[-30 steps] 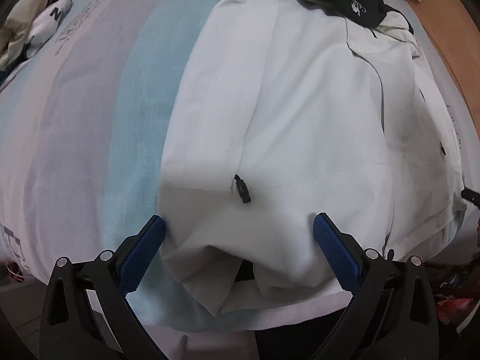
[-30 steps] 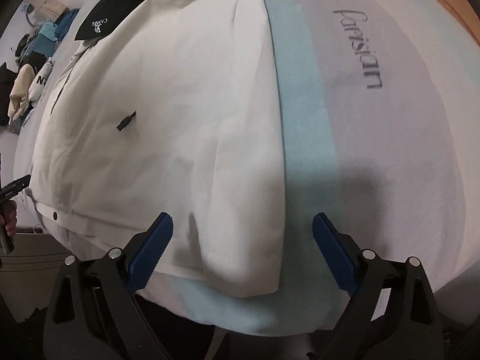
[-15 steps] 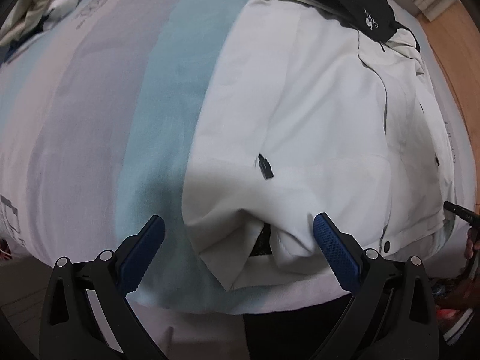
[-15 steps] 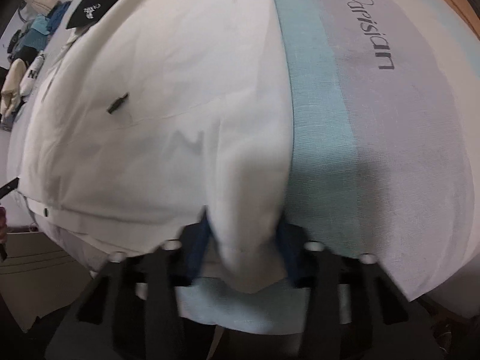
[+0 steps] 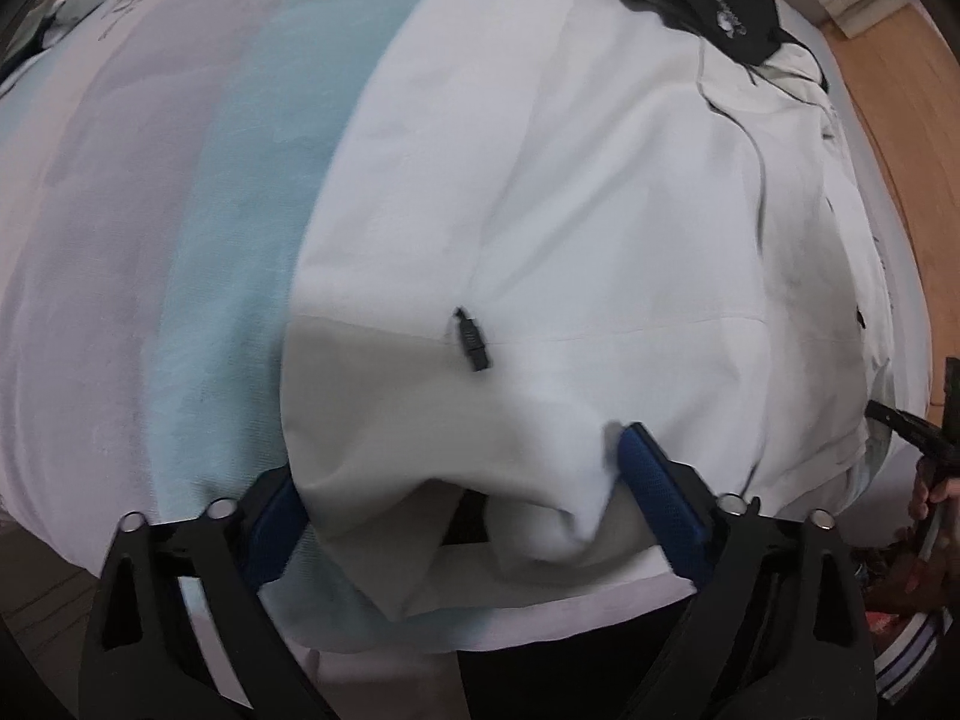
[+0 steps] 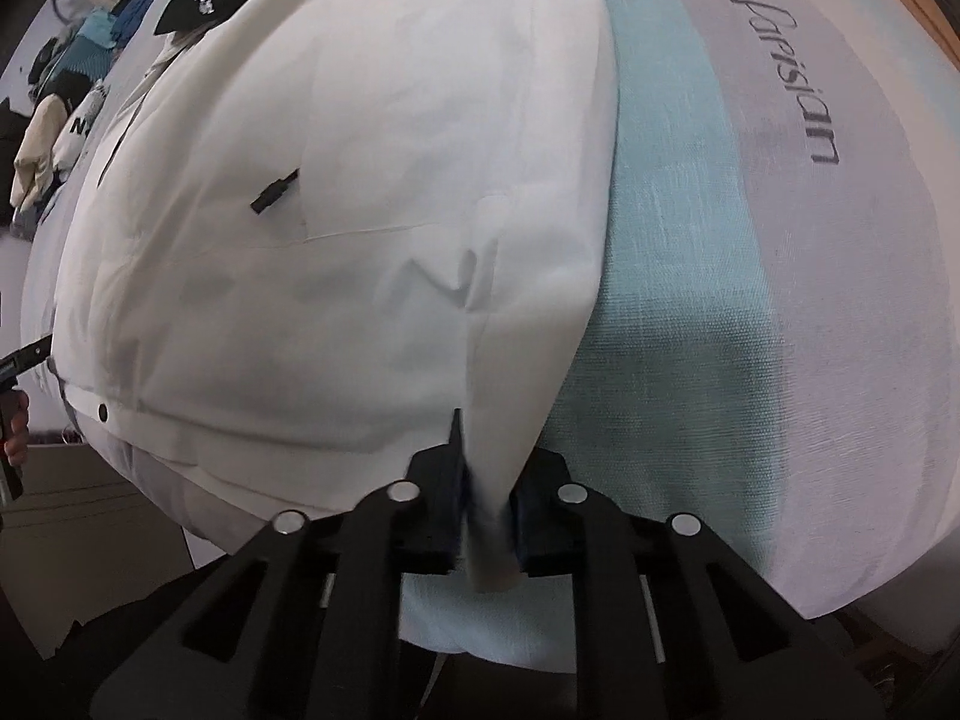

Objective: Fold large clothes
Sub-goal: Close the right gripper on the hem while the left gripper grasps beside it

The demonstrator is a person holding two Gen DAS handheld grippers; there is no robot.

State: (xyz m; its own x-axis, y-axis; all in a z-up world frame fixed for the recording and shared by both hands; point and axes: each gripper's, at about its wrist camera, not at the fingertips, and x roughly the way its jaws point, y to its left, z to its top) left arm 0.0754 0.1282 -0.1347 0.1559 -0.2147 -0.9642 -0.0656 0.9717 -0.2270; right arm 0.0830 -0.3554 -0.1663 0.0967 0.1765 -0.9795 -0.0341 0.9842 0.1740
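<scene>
A large off-white jacket (image 5: 570,210) with a black collar lining (image 5: 708,0) lies spread on the bed; it also shows in the right wrist view (image 6: 360,210). A black zipper pull (image 5: 471,348) sits on its front. My left gripper (image 5: 468,498) is open, its blue pads on either side of the bunched hem at the near left corner. My right gripper (image 6: 486,516) is shut on the jacket's hem at the near right corner, with the cloth pinched between the pads.
The bed sheet (image 5: 180,210) has blue, grey and pale stripes, with the printed word "Parisian" (image 6: 786,78) on the right. Other clothes (image 6: 54,138) are piled at the far left. Wooden floor (image 5: 900,60) lies past the bed. The bed's near edge is just under both grippers.
My right gripper stays shut on the hem corner and has pulled it up a little. My left gripper has moved forward, so its open pads now flank the bunched hem.
</scene>
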